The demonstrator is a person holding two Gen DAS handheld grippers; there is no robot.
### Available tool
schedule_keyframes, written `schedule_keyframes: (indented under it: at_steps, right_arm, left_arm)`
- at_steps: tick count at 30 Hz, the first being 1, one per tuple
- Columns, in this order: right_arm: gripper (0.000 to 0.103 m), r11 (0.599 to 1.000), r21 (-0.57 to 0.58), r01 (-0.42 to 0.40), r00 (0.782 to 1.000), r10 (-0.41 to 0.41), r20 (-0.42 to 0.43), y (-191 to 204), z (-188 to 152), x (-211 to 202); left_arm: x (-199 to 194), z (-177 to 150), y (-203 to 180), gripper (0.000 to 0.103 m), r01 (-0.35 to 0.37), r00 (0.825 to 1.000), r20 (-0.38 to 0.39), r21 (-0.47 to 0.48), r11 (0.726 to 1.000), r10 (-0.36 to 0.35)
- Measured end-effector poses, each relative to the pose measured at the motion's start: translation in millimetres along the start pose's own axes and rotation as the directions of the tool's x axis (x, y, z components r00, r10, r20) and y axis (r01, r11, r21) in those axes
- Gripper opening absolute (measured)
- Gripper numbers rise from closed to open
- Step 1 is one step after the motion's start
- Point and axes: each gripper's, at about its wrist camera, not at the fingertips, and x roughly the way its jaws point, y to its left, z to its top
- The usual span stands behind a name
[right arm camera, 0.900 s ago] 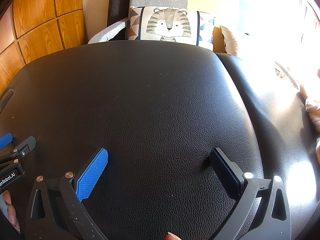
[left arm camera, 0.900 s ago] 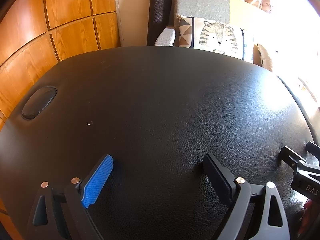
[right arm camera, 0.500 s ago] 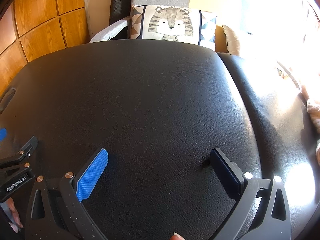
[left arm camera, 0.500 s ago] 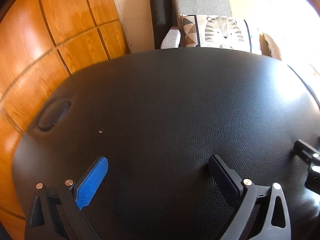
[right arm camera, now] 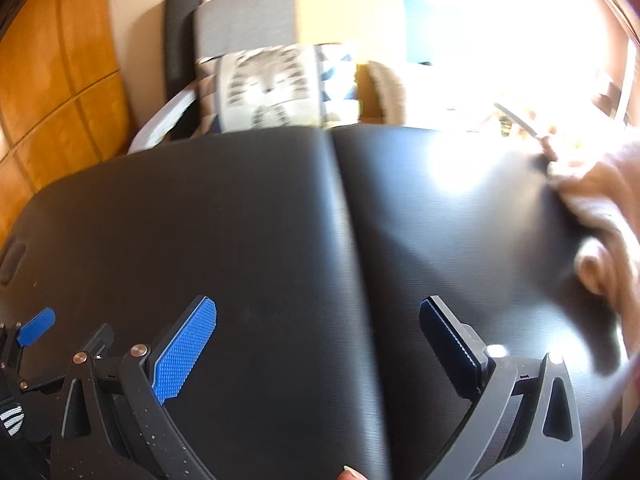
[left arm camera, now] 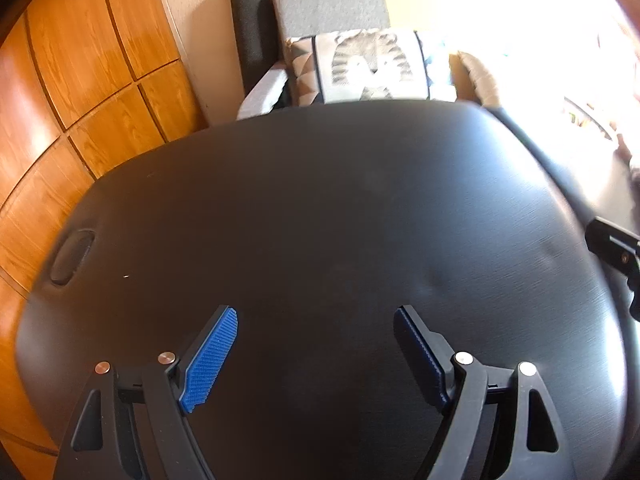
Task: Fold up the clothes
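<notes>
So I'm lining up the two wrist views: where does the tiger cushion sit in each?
Left wrist: tiger cushion top centre, beyond the table's far edge.
Right wrist: tiger cushion upper left of centre, blurred.
Shared landmark: grey chair back behind it.

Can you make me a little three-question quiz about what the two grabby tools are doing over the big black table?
1. True or false: the left gripper holds clothing between its fingers.
2. Where does the beige cloth lie on the black padded table? A) far right B) middle C) far left
3. What animal is on the cushion?

Key:
1. False; both it and the right gripper are open and empty.
2. A
3. A tiger.
</notes>
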Motion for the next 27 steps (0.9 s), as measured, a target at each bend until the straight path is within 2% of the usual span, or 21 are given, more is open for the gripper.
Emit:
schedule_keyframes:
  at_steps: [3, 8, 12, 15, 19, 27]
  right_arm:
    - [0.103, 0.999, 0.041, 0.029, 0.999, -0.030, 0.021, -31, 0, -15]
    - [0.103, 0.993, 0.091, 0.078, 0.993, -0.085, 0.076, -74, 2, -46]
    - [0.103, 0.987, 0.123, 0.103, 0.985, -0.119, 0.127, -100, 6, -75]
    - [0.103, 0.982, 0.145, 0.118, 0.975, -0.142, 0.171, -116, 6, -97]
    - [0.103, 0.973, 0.179, 0.146, 0.959, -0.183, 0.216, -139, 5, -118]
    - [0.103, 0.948, 0.255, 0.190, 0.939, -0.252, 0.234, -181, 0, -136]
  left_arm:
    - [-18, 10, -28, 0.083, 0.050, 0.998, 0.027, -0.020, 0.999, -0.049]
    - [-54, 54, -69, 0.083, 0.106, 0.992, 0.073, -0.012, 0.994, -0.105]
    - [-92, 51, -108, 0.083, 0.139, 0.981, 0.133, 0.010, 0.990, -0.139]
    - [-116, 54, -132, 0.083, 0.177, 0.968, 0.176, 0.038, 0.983, -0.181]
    - [-143, 56, -162, 0.082, 0.241, 0.941, 0.229, 0.065, 0.968, -0.249]
    - [-173, 44, -197, 0.082, 0.275, 0.908, 0.294, 0.120, 0.954, -0.299]
